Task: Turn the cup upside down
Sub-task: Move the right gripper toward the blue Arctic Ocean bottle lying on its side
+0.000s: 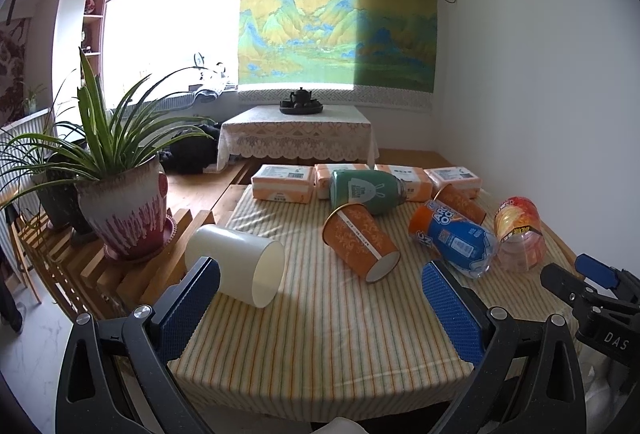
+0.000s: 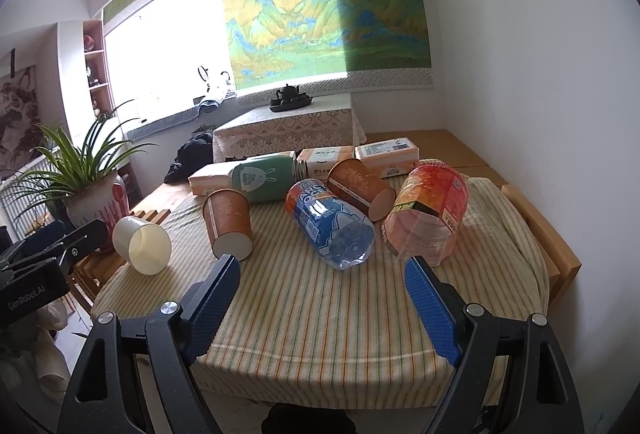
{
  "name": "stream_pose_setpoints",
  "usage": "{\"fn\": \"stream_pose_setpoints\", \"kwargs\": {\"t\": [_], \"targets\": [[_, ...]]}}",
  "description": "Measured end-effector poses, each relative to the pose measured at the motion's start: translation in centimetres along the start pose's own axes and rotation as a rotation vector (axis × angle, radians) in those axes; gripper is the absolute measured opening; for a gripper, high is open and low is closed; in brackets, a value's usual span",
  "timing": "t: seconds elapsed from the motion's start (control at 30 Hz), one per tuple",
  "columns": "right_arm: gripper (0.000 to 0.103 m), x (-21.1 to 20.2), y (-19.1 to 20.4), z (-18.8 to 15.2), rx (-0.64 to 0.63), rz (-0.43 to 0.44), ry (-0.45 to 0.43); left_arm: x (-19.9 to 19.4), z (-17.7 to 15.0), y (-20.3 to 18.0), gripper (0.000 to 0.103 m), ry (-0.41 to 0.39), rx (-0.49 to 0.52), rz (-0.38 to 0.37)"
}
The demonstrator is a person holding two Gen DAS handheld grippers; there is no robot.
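left gripper (image 1: 320, 290): your fingers are spread wide with nothing between them, low at 6 o'clock over the near edge of the striped tablecloth (image 1: 320, 346).
right gripper (image 2: 322, 290): your fingers here are spread wide too, holding nothing, low at 6 o'clock above the cloth.
white cup (image 1: 236, 264): lies on its side at the cloth's left edge, at about 10 o'clock from your left gripper, mouth turned toward you; your left blue pad (image 1: 188, 310) sits just beside its wall, though whether it touches is hard to tell.
near orange cup (image 1: 360, 244): on its side near the cloth's middle, at 12 o'clock from your left gripper, base end toward you.
blue bottle (image 2: 332, 230): on its side at 12 o'clock from your right gripper, base toward you.
red-labelled jar (image 2: 428, 218): tipped over at 1 o'clock from your right gripper.
far orange cup (image 2: 362, 187): on its side behind the blue bottle.
green bottle (image 1: 366, 191): lying down behind the near orange cup.
tissue packs (image 1: 284, 183): a row along the far edge.
potted plant (image 1: 124, 209): on a wooden rack at 9 o'clock, off the cloth.
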State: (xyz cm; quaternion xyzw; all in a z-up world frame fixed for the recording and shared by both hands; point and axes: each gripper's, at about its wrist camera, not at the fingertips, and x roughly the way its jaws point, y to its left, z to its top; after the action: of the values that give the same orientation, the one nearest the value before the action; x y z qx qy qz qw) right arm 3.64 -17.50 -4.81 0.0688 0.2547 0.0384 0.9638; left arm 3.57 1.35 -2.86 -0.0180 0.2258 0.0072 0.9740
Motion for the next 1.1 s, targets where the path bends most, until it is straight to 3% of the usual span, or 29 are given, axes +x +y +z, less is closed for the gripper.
{"fn": "stream_pose_setpoints", "kwargs": {"t": [0.37, 1.1], "targets": [[0.081, 3.8, -0.5, 1.4, -0.07, 0.051, 0.077, 2.4, -0.7, 0.2, 0.102, 0.055, -0.001, -0.004], [0.081, 10.9, 0.3, 4.5, -0.217, 0.072, 0.22, 6.8, -1.3, 0.4, 0.102, 0.156, 0.007, -0.014]]}}
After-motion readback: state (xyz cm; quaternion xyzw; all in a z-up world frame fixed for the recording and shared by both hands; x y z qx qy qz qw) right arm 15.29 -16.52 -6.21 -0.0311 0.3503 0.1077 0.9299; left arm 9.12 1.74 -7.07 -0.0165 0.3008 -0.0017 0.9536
